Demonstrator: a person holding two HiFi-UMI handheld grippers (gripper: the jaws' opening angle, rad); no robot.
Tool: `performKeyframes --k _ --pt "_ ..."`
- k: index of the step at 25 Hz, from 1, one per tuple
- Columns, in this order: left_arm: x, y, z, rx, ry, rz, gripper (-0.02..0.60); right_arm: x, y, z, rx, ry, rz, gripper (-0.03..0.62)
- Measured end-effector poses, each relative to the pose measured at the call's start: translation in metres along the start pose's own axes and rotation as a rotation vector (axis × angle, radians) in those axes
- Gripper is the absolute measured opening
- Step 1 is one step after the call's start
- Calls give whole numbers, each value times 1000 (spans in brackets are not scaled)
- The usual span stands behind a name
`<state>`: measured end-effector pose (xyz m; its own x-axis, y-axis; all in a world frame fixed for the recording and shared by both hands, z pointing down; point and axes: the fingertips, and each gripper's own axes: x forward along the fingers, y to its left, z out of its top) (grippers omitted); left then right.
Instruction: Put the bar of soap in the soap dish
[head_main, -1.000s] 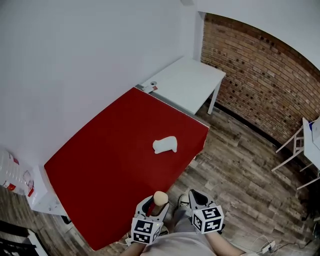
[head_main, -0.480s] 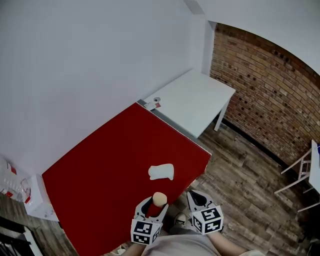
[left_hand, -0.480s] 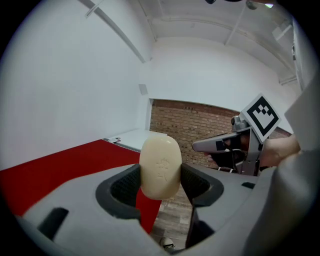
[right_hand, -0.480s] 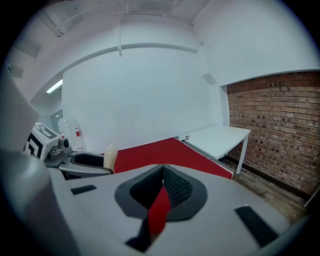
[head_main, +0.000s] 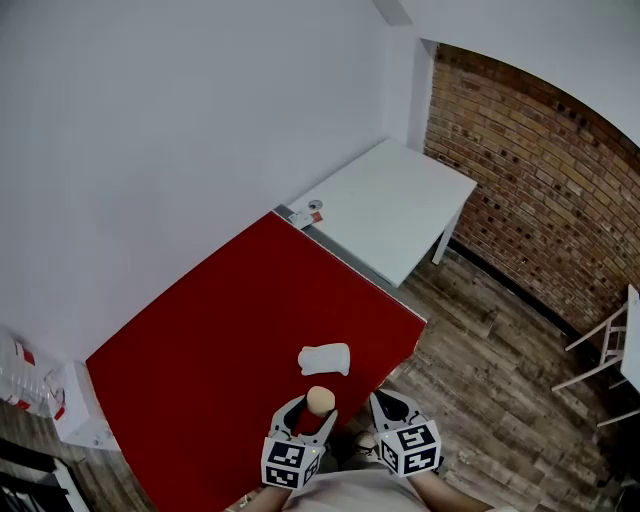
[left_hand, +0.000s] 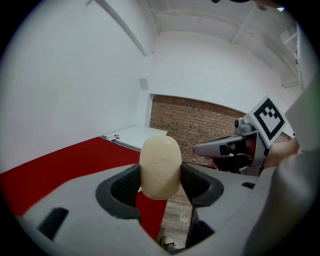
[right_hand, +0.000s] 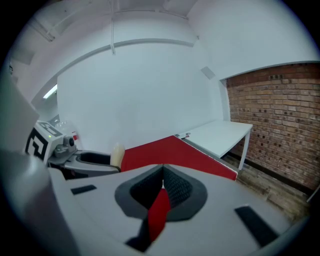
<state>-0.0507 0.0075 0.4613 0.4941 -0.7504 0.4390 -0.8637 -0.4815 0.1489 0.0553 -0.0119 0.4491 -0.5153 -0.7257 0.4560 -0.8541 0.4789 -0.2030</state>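
Note:
The cream bar of soap (head_main: 319, 400) stands upright between the jaws of my left gripper (head_main: 312, 409), which is shut on it over the near edge of the red table (head_main: 200, 340). In the left gripper view the soap (left_hand: 160, 167) fills the gap between both dark pads. The white soap dish (head_main: 325, 358) lies on the table just beyond the soap, near the table's right edge. My right gripper (head_main: 384, 403) hangs to the right of the left one, off the table over the floor. Its pads meet at the tips with nothing in them (right_hand: 162, 172).
A white table (head_main: 390, 205) adjoins the red one at the far end, with a small item (head_main: 308, 213) at their joint. A brick wall (head_main: 540, 190) and a white chair (head_main: 610, 360) stand at the right over wooden floor. A white box (head_main: 70, 410) sits at the left.
Both grippers have moved forward toward the table together. The soap, still gripped, now sits close to the dish's near side. The right gripper has stayed shut.

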Motion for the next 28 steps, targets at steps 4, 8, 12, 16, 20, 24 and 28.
performKeyframes --k 4,8,12,16,20,24,28 --pt "10 13 7 27 0 -14 259 14 -3 5 5 -7 -21 3" --pt "16 24 12 29 2 -15 259 26 -5 11 18 -9 -29 3" --pt "25 31 16 18 1 -22 259 36 -7 13 16 1 -32 3" --pt "37 36 22 10 -2 -32 259 46 -12 16 23 16 -39 3" --pt "47 43 21 7 9 -40 259 56 -15 17 36 24 -47 3" --pt "59 53 20 8 17 -40 259 69 -19 18 50 35 -46 3" --pt "73 65 18 8 24 -45 259 86 -21 16 52 47 -41 3"
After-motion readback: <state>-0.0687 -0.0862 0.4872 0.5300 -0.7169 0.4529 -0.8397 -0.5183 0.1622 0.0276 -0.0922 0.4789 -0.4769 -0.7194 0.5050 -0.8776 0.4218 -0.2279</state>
